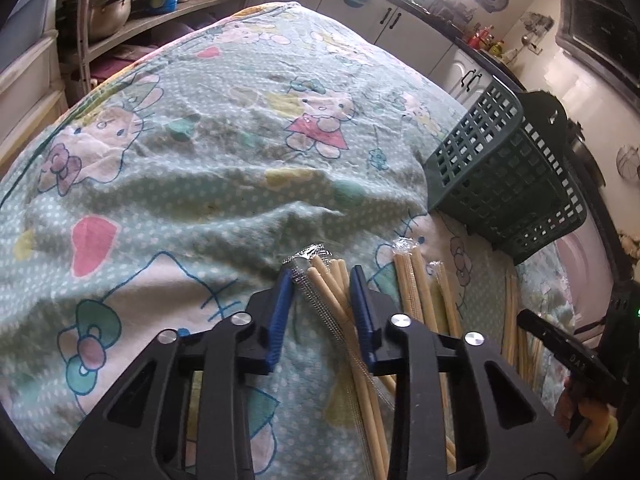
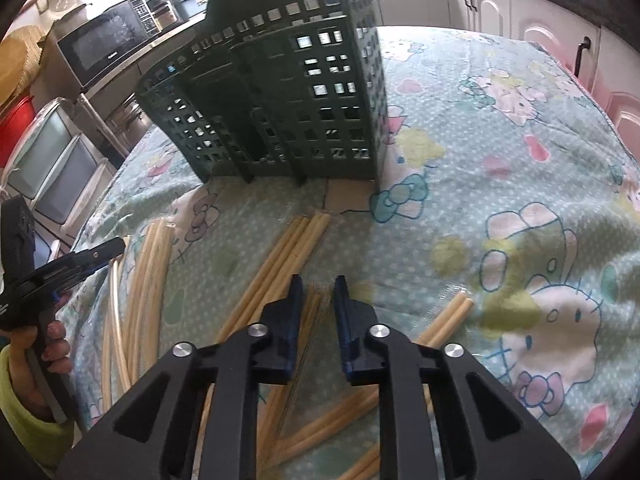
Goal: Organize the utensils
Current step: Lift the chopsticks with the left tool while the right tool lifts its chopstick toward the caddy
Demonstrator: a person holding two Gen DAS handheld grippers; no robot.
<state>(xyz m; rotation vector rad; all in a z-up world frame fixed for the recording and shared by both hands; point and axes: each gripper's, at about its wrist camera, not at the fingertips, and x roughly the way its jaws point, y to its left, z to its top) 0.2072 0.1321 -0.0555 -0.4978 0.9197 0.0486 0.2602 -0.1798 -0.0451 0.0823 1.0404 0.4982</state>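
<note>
Several packs of wooden chopsticks in clear wrappers lie on a cartoon-print cloth (image 1: 224, 168). My left gripper (image 1: 322, 276) is open, its blue fingers on either side of one chopstick pack (image 1: 336, 284). More packs (image 1: 416, 288) lie to its right. A dark green slotted utensil holder (image 1: 504, 172) stands at the right; in the right wrist view the holder (image 2: 280, 92) stands ahead. My right gripper (image 2: 318, 284) is open and empty above a chopstick pack (image 2: 312, 320). Other packs (image 2: 288, 252) lie before the holder and one pack (image 2: 448, 320) to the right.
In the right wrist view the left hand-held gripper (image 2: 80, 260) shows at the left over more chopsticks (image 2: 148, 264). A microwave (image 2: 104, 44) and a counter stand behind. In the left wrist view, pots on shelves (image 1: 108, 4) stand at far left, cabinets (image 1: 384, 12) behind.
</note>
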